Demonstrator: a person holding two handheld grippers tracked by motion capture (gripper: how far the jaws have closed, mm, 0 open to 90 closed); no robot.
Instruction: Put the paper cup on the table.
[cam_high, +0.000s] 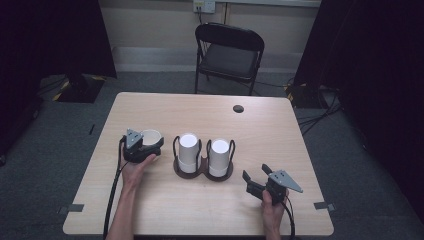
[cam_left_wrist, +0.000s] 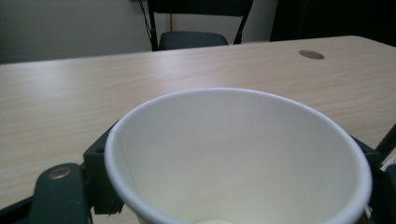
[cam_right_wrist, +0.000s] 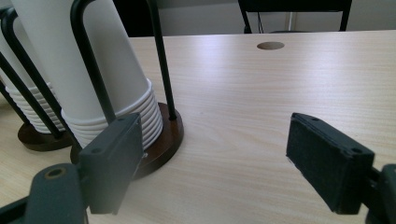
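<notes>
At the table's left side, I am pinching the upright paper cup (cam_high: 151, 136) in my left gripper (cam_high: 141, 145), squeezing lightly to avoid crushing its wall, while my right gripper (cam_high: 256, 181) is waiting spread beside the cup holder (cam_high: 202, 171).

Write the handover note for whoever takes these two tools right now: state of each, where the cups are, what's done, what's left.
Left tool: shut on one white paper cup, upright, mouth up, over the light wooden table, left of the holder.
Right tool: open, holding nothing, on the table's right side, jaws pointing toward the holder.
Dark round-based double cup holder with black wire loops: mid-table, a stack of upturned white paper cups in each bay, left stack and right stack.
Done: one cup is out and gripped.
Left: probably set it down or hand it over; the pictures don't say which.
</notes>
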